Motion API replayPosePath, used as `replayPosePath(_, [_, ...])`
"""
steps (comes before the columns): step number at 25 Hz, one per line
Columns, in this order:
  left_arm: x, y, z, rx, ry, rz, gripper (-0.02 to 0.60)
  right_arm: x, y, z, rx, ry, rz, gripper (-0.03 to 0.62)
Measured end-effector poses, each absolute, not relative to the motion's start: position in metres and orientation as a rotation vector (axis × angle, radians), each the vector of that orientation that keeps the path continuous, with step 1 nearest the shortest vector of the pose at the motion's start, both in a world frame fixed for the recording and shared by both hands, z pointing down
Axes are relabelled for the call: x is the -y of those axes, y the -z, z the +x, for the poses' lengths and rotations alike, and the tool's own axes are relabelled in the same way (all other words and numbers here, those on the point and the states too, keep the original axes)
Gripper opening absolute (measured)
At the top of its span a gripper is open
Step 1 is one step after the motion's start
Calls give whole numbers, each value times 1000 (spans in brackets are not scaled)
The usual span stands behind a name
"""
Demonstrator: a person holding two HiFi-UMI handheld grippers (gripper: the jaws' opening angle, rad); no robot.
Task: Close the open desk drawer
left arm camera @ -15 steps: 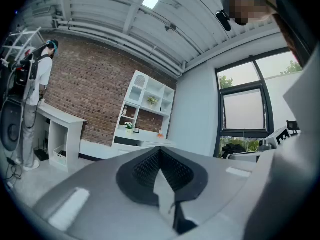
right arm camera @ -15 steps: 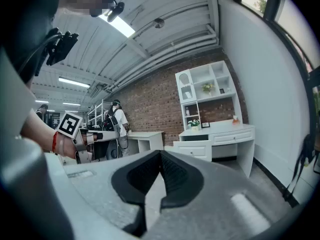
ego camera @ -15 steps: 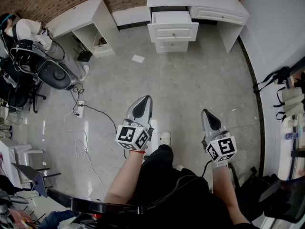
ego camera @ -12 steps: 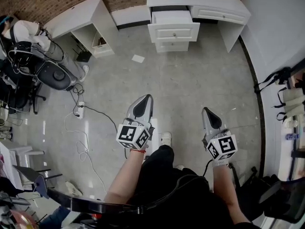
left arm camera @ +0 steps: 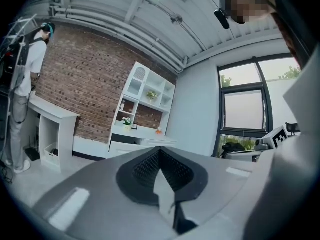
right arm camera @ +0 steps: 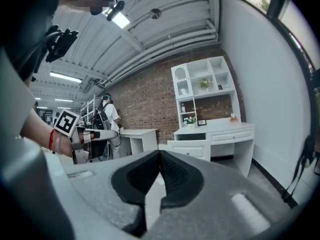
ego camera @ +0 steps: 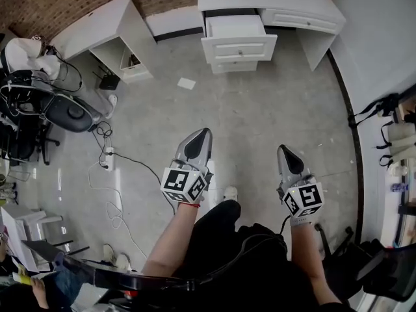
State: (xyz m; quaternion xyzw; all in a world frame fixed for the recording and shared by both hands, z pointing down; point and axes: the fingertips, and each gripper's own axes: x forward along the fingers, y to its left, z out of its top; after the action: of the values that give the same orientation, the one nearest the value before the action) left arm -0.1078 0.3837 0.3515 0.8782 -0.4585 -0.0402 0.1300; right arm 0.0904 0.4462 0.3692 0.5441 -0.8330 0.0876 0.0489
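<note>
Drawer: the top drawer [ego camera: 237, 34] of the stack under the white desk [ego camera: 296, 5] stands pulled out toward the person, its front well forward of the lower drawer fronts [ego camera: 238, 64] beneath it.
Where it is: at the far side of the room, with a wide stretch of bare floor [ego camera: 260, 116] between it and both tools.
Left gripper: the left gripper [ego camera: 197, 145] is held low in front of the person, jaws brought together with nothing between them, pointing roughly toward the desk.
Right gripper: the right gripper [ego camera: 288, 161] is level with it and well apart from it, jaws likewise closed on nothing. Its own view shows the open drawer ahead and slightly right.
Step in hand: the approach, I judge. Neither tool is near the drawer, and the closing push has not begun.
Handling: a rigid white box that probably runs on slides, so it should move straight back under light pressure. It is stiff and not fragile, and it needs no grasp.
Where to press: flat on the middle of the front panel. Pushing near one end could skew it and make it bind.
Knob: there seems to be a small knob [ego camera: 239, 45] at the panel's centre, though it is too small to be sure.
Contents: the inside looks pale and empty, so the drawer is likely light.
Risk: closed jaw tips could slide on the smooth painted front, so a square, slow push suits best.
</note>
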Motion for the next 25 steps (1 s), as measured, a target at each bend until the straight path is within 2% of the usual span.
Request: replayPosePath(25, [-314,-358,-120,1368,122,2529,3,-354,-375,85,2600,-328,1671,2])
